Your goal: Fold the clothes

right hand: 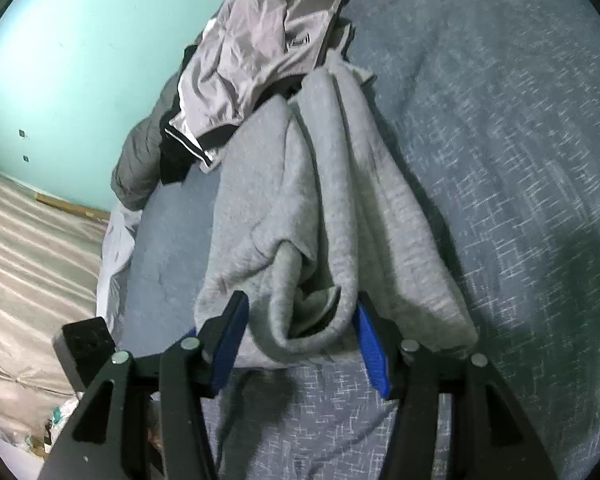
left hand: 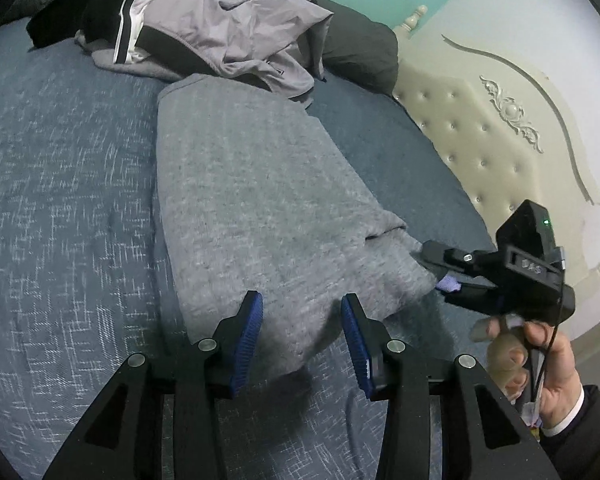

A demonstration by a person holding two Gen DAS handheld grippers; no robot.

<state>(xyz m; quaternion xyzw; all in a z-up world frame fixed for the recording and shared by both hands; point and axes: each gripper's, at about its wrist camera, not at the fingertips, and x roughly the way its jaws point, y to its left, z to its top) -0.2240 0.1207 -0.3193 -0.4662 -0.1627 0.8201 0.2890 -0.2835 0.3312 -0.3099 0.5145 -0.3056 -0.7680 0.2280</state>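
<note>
Covering most of both views, bed (left hand: 68, 184) with blue flecked cover. Cream tufted headboard (left hand: 480, 136) at right of left wrist view, teal wall (right hand: 80, 60) behind.

Grey sweater (left hand: 260, 200) lies lengthwise on bed, partly folded into a long strip, far end touching the clothes pile. Right wrist view shows same sweater (right hand: 320, 200) bunched in lengthwise folds, near end rolled and lifted a bit off the cover.

Clothes pile (left hand: 220, 28) at far end of bed: light grey jacket (right hand: 256, 52) with black and white trim on top, dark garment under and beside it. Dark grey pillow (left hand: 360, 56) just behind pile, near headboard.

Left tongs (left hand: 302, 320) wide open, blue pads apart, holding nothing; they hover just over the near edge of sweater, cloth visible between the pads, contact unclear.

Right tongs (right hand: 300, 324) open in own view, pads straddling the rolled near end of sweater, cloth between them, not pinched tight. Left wrist view shows right tongs (left hand: 440, 276) at the sweater's right corner, tips touching the cloth, a small purple bit at the tips; grip there hard to tell.

Person's hand (left hand: 540, 364) grips right tongs handle, dark sleeve with white cuff. Green light on the device top.
</note>
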